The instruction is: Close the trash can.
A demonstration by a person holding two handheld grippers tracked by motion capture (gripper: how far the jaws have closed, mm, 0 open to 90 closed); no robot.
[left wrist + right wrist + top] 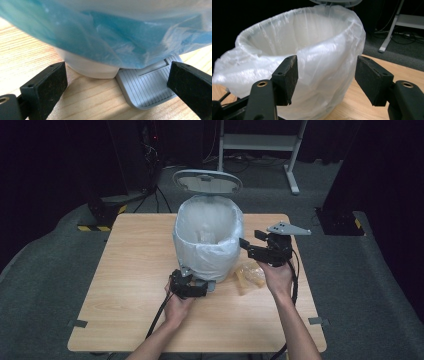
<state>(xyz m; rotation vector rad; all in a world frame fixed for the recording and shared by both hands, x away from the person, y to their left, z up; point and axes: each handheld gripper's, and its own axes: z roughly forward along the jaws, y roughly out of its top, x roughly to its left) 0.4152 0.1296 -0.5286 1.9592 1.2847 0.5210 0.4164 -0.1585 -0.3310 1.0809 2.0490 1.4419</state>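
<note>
Bin first: one small white pedal bin lined with a translucent plastic bag stands near the middle of my light wooden table, its grey oval lid tipped up behind. Inside I make out a pale shape low in the liner, too blurred for me to name. One grey ribbed foot pedal juts from the base. My left gripper sits low at that pedal, jaws wide, the pedal and bin foot between them but nothing pinched. My right gripper hovers just beside the rim, jaws well apart and empty. One crumpled clear wrapper lies on the table under my right hand.
</note>
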